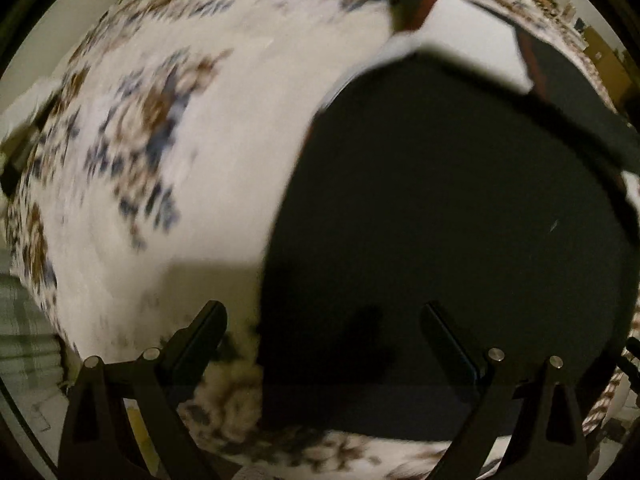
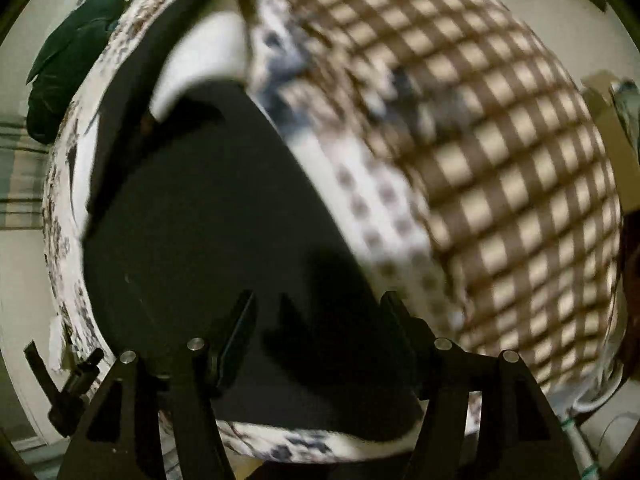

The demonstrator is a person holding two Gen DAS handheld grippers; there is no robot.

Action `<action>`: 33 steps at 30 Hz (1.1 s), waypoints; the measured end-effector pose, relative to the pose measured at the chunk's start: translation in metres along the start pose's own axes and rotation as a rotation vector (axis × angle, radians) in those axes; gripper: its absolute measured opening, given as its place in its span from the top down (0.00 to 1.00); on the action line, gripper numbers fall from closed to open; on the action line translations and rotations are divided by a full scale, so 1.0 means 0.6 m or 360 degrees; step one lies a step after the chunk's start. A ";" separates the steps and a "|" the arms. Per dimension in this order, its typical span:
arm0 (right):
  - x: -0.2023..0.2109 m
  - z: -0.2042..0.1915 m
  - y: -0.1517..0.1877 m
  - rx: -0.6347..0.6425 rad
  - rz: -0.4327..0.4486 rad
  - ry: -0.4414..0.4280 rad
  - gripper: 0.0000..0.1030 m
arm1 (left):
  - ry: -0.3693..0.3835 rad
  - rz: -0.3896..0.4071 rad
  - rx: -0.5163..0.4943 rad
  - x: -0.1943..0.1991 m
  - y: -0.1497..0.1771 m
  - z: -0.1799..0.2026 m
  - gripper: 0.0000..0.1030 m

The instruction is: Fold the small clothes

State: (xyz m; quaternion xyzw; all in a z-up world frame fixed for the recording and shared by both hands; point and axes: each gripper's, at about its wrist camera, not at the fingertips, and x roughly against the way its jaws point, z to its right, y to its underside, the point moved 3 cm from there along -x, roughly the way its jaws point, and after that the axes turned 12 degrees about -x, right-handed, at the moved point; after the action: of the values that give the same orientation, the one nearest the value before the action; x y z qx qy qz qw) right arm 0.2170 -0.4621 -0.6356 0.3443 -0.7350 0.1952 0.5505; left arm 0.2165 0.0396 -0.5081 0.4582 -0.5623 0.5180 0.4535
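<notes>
A black garment (image 1: pixel 448 220) lies spread flat on a white bedspread with blue and brown flowers (image 1: pixel 160 120). It has a red stripe (image 1: pixel 434 0) near its far end. My left gripper (image 1: pixel 324 312) is open and empty, hovering over the garment's near left edge. In the right wrist view the same black garment (image 2: pixel 208 220) fills the middle. My right gripper (image 2: pixel 320 300) is open and empty above the garment's near right part. Both views are motion-blurred.
A brown and cream checked blanket (image 2: pixel 500 160) covers the bed to the right of the garment. A dark green cloth (image 2: pixel 76 52) lies at the bed's far left edge. The left gripper (image 2: pixel 68 388) shows at the lower left. Boxes (image 1: pixel 600 52) stand far right.
</notes>
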 end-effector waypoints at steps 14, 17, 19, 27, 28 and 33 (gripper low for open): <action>-0.091 0.101 0.122 -0.0049 -0.0091 -0.0097 0.36 | 0.0331 0.0029 0.0076 -0.092 0.077 -0.018 0.65; -0.099 0.103 0.130 -0.0095 -0.0092 -0.0166 0.64 | 0.0353 0.0087 0.0005 -0.073 0.077 0.002 0.88; -0.097 0.105 0.140 -0.0140 -0.0118 -0.0245 0.80 | 0.0360 0.0118 0.0007 -0.063 0.078 0.004 0.89; -0.093 0.110 0.134 -0.0093 -0.0175 -0.0099 0.40 | 0.0563 0.0042 0.0178 -0.088 0.084 -0.028 0.69; -0.092 0.120 0.130 -0.0124 -0.0183 -0.0152 0.40 | 0.0628 0.0050 0.0236 -0.093 0.086 -0.040 0.64; -0.057 0.173 0.096 -0.0258 -0.0077 -0.0343 0.40 | 0.0909 0.0152 0.0435 -0.097 0.100 -0.086 0.41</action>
State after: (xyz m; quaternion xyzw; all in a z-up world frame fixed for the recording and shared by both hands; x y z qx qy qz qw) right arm 0.1107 -0.4819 -0.6959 0.3354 -0.7947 0.0837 0.4990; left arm 0.1692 0.0962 -0.5727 0.3238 -0.3584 0.7171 0.5024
